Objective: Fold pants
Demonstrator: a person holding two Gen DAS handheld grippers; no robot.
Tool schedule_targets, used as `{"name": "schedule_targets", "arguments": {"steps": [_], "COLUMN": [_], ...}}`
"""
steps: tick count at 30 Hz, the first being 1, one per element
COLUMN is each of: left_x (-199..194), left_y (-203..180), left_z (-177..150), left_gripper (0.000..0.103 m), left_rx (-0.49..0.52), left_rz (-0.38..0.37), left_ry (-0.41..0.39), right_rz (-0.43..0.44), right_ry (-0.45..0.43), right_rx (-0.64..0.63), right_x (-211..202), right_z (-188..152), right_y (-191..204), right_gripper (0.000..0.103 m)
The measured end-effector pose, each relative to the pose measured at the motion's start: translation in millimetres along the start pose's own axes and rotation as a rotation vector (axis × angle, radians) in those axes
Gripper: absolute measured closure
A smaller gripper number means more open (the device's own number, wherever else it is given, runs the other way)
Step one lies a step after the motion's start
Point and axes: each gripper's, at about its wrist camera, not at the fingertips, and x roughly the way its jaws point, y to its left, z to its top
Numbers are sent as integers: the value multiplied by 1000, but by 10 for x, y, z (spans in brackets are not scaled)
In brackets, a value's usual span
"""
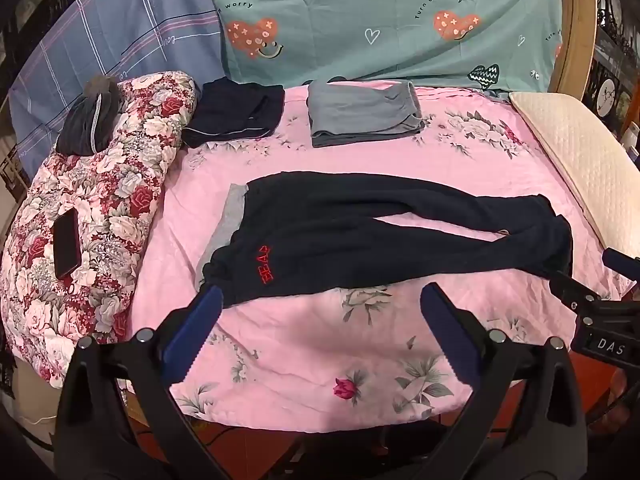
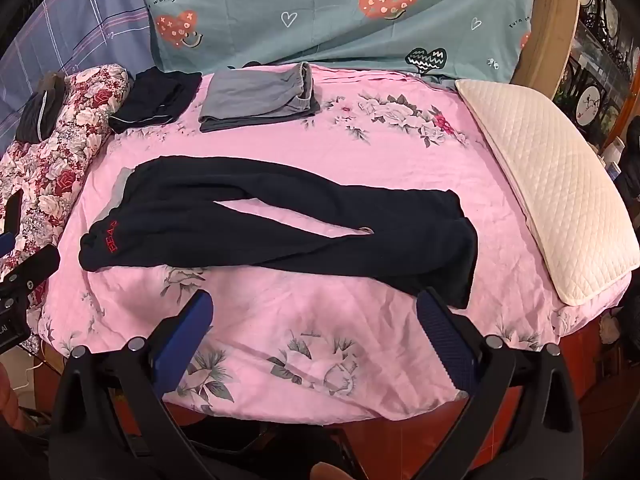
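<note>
The navy sweatpants (image 1: 360, 232) lay flat on the pink floral bedsheet (image 1: 320, 360), long axis left to right, waistband nearest the empty, wide-open left gripper (image 1: 320, 308), leg cuffs nearest the equally open, empty right gripper (image 2: 316, 312).

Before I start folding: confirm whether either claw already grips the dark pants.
No: the left claw and right claw are both open, gripping nothing of the dark pants.

Both wrist views look forward and down from the bed's (image 1: 460, 152) near edge. The left claw (image 1: 320, 304) faces the dark pants' (image 1: 360, 236) waistband end, the right claw (image 2: 316, 308) the cuff end. Both share the pants, pink sheet and far pillowcases.
</note>
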Motion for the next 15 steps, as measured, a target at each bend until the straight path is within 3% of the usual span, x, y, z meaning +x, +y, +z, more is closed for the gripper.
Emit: {"name": "schedule_targets", "arguments": {"steps": [15], "left_x": [20], "left_y": [-46], "left_z": [-6], "left_gripper": [2], "left_rx": [1], "left_rz": [8], "left_ry": [-1], "right_rz": [5], "right_ry": [15], "right_rx": [10], "right_x": [18], "right_z": [-18], "right_y": [2], "right_gripper": [1]}}
